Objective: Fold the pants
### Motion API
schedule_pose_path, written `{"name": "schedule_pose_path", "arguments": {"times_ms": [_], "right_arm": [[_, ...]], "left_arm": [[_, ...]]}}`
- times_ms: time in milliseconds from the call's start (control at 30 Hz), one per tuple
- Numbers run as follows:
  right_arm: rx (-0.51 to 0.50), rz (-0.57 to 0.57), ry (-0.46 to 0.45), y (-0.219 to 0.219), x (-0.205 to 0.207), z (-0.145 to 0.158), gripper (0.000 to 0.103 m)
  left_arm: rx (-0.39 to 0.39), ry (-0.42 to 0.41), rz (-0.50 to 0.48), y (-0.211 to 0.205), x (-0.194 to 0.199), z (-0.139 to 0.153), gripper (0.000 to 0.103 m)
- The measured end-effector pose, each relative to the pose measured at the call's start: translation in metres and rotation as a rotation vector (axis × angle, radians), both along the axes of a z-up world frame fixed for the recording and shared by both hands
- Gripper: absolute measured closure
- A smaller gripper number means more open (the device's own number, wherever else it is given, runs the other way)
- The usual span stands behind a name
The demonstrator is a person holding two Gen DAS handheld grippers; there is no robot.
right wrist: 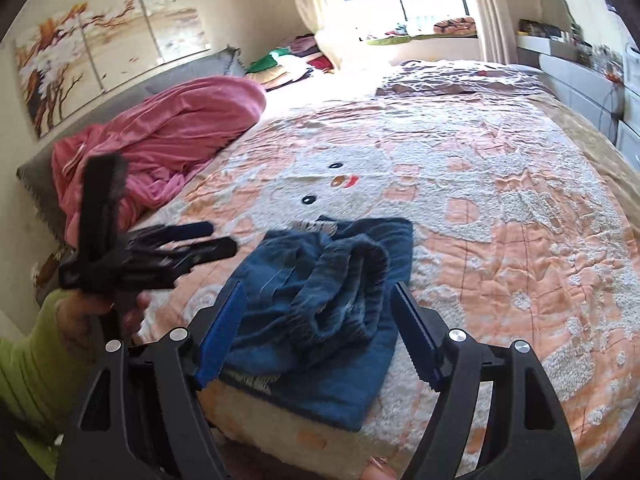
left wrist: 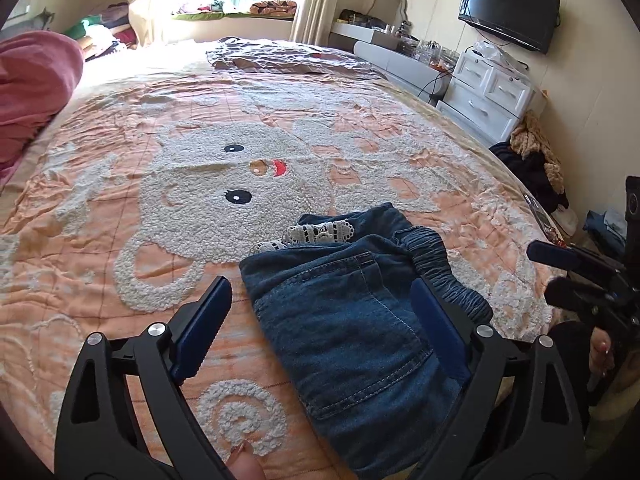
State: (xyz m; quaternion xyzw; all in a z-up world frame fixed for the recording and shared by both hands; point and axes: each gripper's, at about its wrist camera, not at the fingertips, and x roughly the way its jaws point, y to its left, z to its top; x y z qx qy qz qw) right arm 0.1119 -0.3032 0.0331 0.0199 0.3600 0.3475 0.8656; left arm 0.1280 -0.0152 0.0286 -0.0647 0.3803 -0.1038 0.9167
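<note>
A pair of small blue denim pants (left wrist: 352,316) lies folded into a compact bundle on the bed, back pocket up, elastic waistband at the right and a white lace trim (left wrist: 316,234) showing at the far side. My left gripper (left wrist: 324,320) is open just above the near part of the pants, holding nothing. In the right wrist view the pants (right wrist: 324,308) lie bunched near the bed's front edge. My right gripper (right wrist: 320,336) is open and straddles the bundle, empty. The left gripper (right wrist: 216,240) shows at the left, the right gripper (left wrist: 556,276) at the right.
The bed carries an orange quilt with a white fluffy bear design (left wrist: 224,184). A pink blanket (right wrist: 168,140) is heaped at the headboard side. A folded brown cover (left wrist: 288,58) lies at the far end. White drawers (left wrist: 488,96) and a wall TV (left wrist: 508,10) stand right.
</note>
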Motion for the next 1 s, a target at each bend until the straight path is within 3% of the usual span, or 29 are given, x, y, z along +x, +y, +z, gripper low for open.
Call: {"name": "schedule_pose_path", "arguments": {"times_ms": [133,300,633,833,1000], "right_arm": [[-0.016,-0.039,0.004,-0.001,0.02,0.003,0.024],[-0.058,-0.091,0.038,-0.002,0.038,-0.016,0.022],[-0.079,-0.146,0.232,-0.012,0.062,-0.075,0.022],[-0.029,-0.106,0.31,-0.001,0.068,-0.087,0.034],[-0.014,-0.106,0.363,0.005,0.076,-0.095,0.034]], "left_arm": [[0.0,-0.003,0.011,0.003,-0.002,0.002,0.014],[0.0,0.024,0.031,0.007,-0.004,-0.005,0.01],[-0.011,0.197,0.047,0.005,0.006,-0.056,0.01],[-0.053,0.213,0.051,0.002,0.006,-0.064,0.01],[-0.068,0.217,0.061,-0.003,0.006,-0.068,0.01]]}}
